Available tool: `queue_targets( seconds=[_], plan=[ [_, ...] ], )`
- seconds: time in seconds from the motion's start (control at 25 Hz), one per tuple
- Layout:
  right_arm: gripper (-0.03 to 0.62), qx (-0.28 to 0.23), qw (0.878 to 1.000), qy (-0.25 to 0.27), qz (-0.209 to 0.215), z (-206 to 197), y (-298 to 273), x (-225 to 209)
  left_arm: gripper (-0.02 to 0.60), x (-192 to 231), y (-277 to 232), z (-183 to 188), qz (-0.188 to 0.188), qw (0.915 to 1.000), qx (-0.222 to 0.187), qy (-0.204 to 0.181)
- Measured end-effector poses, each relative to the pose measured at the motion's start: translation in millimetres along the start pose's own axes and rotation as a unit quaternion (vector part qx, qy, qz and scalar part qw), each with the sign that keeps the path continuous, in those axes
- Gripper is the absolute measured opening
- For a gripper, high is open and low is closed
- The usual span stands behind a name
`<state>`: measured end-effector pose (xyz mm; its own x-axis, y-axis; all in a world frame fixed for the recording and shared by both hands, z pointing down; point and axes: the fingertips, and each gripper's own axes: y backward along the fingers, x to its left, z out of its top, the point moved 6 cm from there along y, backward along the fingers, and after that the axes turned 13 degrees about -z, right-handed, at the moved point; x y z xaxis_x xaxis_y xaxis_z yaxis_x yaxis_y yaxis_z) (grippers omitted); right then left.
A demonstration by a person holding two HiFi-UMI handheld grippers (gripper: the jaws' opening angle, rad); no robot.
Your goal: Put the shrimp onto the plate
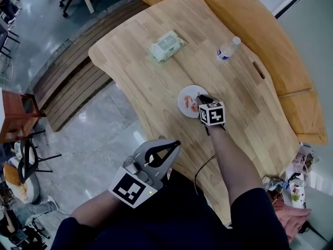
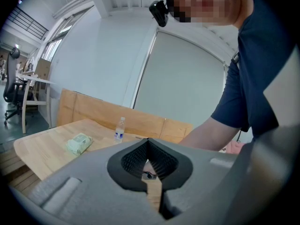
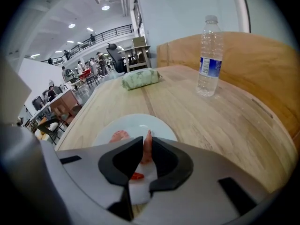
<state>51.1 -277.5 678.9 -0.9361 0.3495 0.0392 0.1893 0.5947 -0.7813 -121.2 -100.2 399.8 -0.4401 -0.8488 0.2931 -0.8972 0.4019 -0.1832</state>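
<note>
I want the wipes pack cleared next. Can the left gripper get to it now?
Probably yes: the left gripper is shut and empty, with bare table between it and the wipes pack.

Right arm stretched forward, my grey right gripper [image 1: 201,97] pinching a pink shrimp [image 3: 147,146]; my grey left gripper [image 1: 171,146] sits back at my waist, jaws pressed together, empty.
</note>
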Motion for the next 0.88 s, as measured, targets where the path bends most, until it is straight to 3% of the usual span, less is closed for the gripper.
queue_targets(
  seconds=[0.4, 0.88],
  plan=[
    [0.072, -0.005, 1.0, -0.021, -0.006, -1, -1, 0, 0.005, -4, 2, -2, 0.005, 1.0, 0.005, 0.004],
    [0.084, -0.05, 0.998, -0.026, -0.003, 10, 37, -5, 0.005, -20, 3, 3, -0.002, 1.0, 0.001, -0.004]
  ],
)
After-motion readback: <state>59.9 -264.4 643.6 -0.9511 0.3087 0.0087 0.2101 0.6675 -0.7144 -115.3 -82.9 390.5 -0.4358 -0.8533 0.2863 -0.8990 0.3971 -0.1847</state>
